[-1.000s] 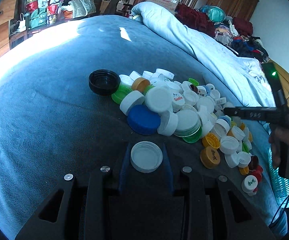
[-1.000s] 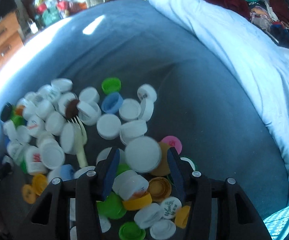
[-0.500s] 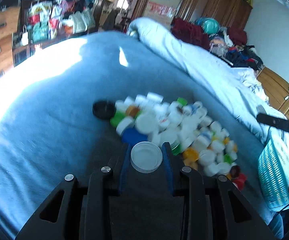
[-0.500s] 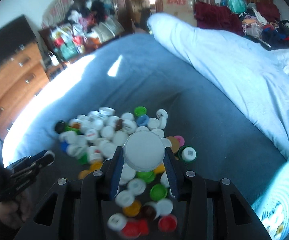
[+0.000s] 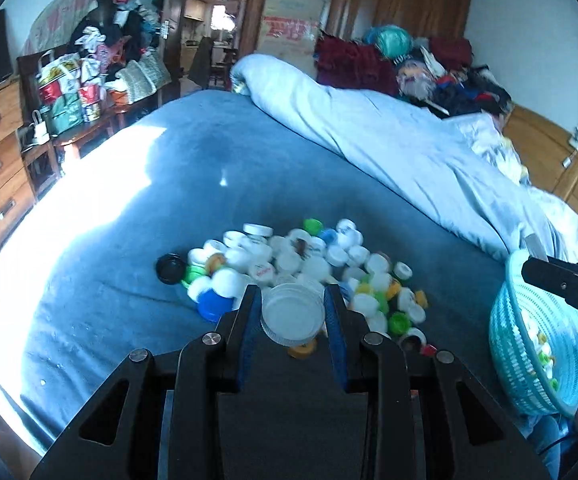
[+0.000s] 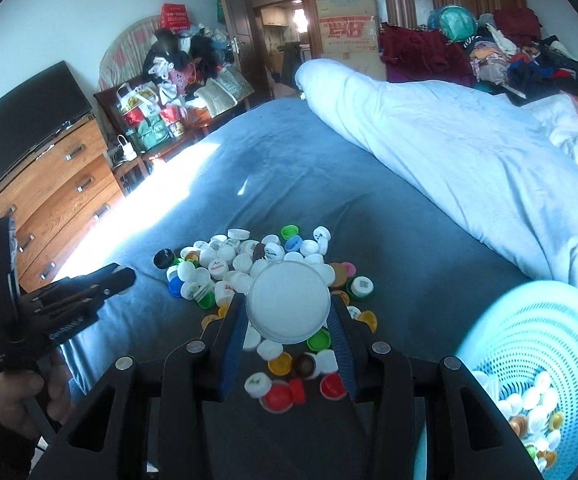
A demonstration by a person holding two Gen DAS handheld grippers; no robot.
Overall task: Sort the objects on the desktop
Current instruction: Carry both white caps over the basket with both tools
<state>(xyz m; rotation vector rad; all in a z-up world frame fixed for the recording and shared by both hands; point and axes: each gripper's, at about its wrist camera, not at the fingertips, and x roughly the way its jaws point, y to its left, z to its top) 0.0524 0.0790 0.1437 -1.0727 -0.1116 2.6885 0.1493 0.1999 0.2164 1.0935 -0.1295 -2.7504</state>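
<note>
Partway through sorting: left gripper (image 5: 292, 312) pinching a white lid (image 5: 293, 313), right gripper (image 6: 288, 316) pinching a larger lid (image 6: 288, 301), both above the cap pile (image 6: 257, 264) on the bed (image 6: 289, 184), basket (image 6: 529, 332) partly filled, most caps left.

surface: bed (image 6: 301, 184), blue cover | on it: heap of bottle caps (image 6: 265, 264), mostly white | black cap (image 5: 170, 268) at heap's left edge | pale duvet (image 6: 449, 152) bunched along right | teal basket (image 5: 529, 344) beside heap
</note>
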